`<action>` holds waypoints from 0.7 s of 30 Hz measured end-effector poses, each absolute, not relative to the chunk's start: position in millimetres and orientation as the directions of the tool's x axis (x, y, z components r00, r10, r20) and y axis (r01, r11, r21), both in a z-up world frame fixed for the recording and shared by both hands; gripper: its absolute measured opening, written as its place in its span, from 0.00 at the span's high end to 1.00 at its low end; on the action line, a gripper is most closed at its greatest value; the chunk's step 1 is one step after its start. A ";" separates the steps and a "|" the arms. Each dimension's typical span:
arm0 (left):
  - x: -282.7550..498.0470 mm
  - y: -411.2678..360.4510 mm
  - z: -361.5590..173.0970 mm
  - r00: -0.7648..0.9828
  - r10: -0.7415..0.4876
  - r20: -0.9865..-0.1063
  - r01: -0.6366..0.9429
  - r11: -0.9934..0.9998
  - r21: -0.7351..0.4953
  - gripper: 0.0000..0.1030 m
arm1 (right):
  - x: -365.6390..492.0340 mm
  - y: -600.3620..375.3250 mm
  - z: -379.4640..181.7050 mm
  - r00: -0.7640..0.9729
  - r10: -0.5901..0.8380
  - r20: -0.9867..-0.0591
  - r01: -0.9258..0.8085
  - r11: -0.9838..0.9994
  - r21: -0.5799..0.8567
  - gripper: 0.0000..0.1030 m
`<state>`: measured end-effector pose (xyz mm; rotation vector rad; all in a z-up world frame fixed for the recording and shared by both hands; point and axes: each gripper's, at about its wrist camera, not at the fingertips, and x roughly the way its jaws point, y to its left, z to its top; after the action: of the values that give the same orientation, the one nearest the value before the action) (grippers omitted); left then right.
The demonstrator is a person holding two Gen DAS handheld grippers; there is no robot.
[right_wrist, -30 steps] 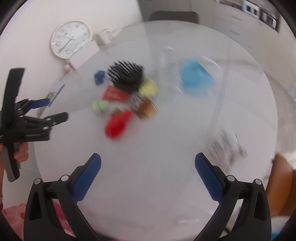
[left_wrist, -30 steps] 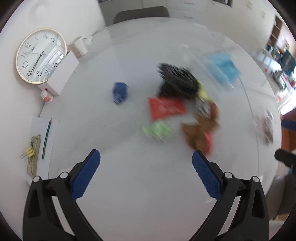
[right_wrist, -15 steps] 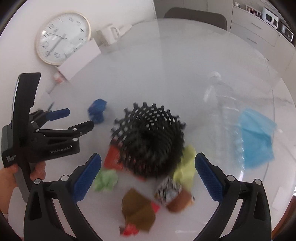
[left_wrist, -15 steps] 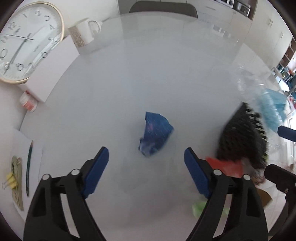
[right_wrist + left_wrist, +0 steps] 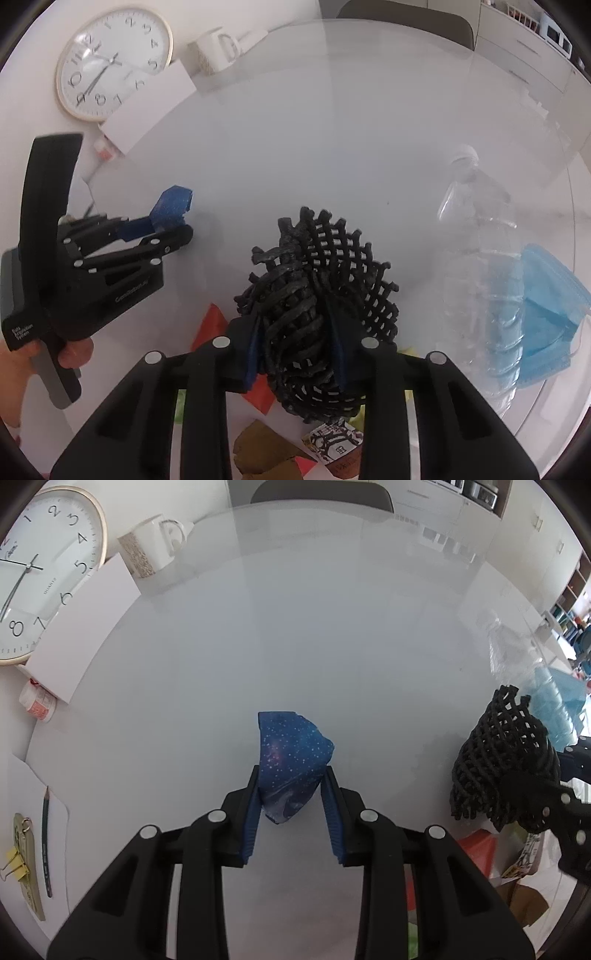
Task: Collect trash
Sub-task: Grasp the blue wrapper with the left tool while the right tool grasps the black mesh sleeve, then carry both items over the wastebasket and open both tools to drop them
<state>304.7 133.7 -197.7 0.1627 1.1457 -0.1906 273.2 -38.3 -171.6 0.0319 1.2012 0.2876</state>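
Note:
My left gripper (image 5: 291, 808) is shut on a crumpled blue starry wrapper (image 5: 290, 760), which rests on the white round table (image 5: 295, 635). The wrapper also shows in the right wrist view (image 5: 171, 203), held by the left gripper (image 5: 177, 225). My right gripper (image 5: 297, 347) is shut on a black mesh basket (image 5: 317, 295), tilted on its side; it shows at the right in the left wrist view (image 5: 502, 768). Red (image 5: 212, 325), brown (image 5: 258, 450) and green scraps lie around the basket.
A clear plastic bottle (image 5: 480, 258) and a blue face mask (image 5: 546, 314) lie right of the basket. A wall clock (image 5: 37, 565), white box (image 5: 85, 627), mug (image 5: 151, 542) and small jar (image 5: 37, 705) stand at the left. Paper, pencil (image 5: 46, 842) and clips lie at the left edge.
Both grippers moved forward and closed: the left on the blue wrapper, the right on the black mesh basket, which now leans over.

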 end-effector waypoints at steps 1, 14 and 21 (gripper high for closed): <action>303.7 135.3 -193.0 0.406 -0.070 -0.911 0.231 0.973 0.029 0.70 | 273.2 -39.7 -166.4 0.338 0.250 -0.907 -0.200 0.961 0.190 0.71; 237.6 124.5 -118.9 0.455 -0.081 -0.887 0.286 0.956 0.059 0.70 | 212.7 -75.3 -106.5 0.428 0.287 -0.857 -0.186 0.956 0.227 0.71; 154.5 72.5 -94.1 0.423 -0.145 -0.895 0.405 0.913 0.043 0.70 | 119.9 -126.2 -94.9 0.430 0.222 -0.875 -0.112 0.975 0.193 0.70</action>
<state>154.5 72.5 -94.1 0.2690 1.0833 -0.3495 119.9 -126.2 -94.9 0.1112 1.1075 0.2091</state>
